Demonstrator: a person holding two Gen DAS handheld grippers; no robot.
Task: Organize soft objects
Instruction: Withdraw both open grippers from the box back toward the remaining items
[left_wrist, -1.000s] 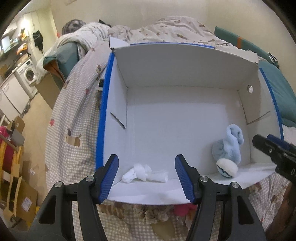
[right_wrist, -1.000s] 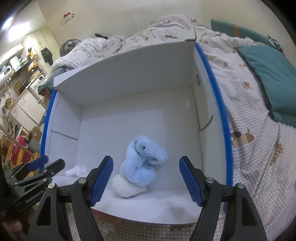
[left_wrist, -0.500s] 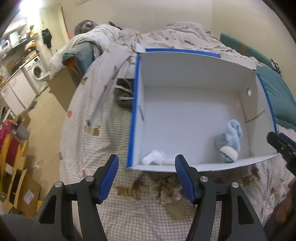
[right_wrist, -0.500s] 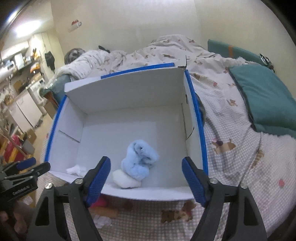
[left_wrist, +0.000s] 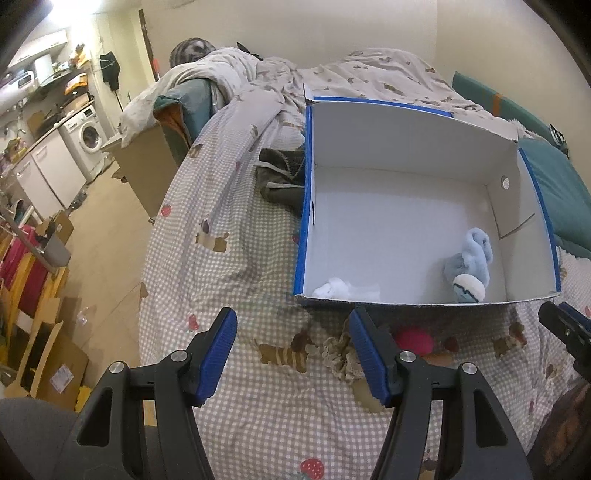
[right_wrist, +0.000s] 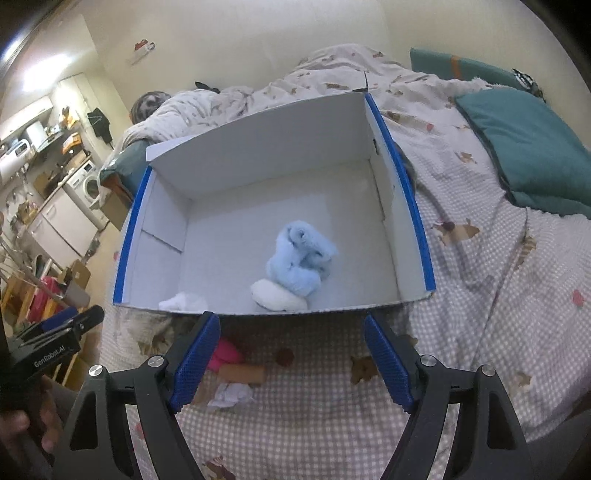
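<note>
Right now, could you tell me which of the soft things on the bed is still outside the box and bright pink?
The pink soft thing, lying on the checked bedspread just before the box. The blue sock and white bundle are inside.

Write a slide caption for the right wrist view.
Open right claw above bedspread; blue plush in white box.

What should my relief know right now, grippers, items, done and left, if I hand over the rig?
Left gripper: open, empty, over the bedspread in front of the box.
Right gripper: open, empty, also short of the box.
Box: on the bed, holding the light blue plush sock and a small white item near its front wall.
Done: those two are in.
Left: the pink item, tan roll and white scrap in front of the box; the dark garment beside it may also belong.
</note>
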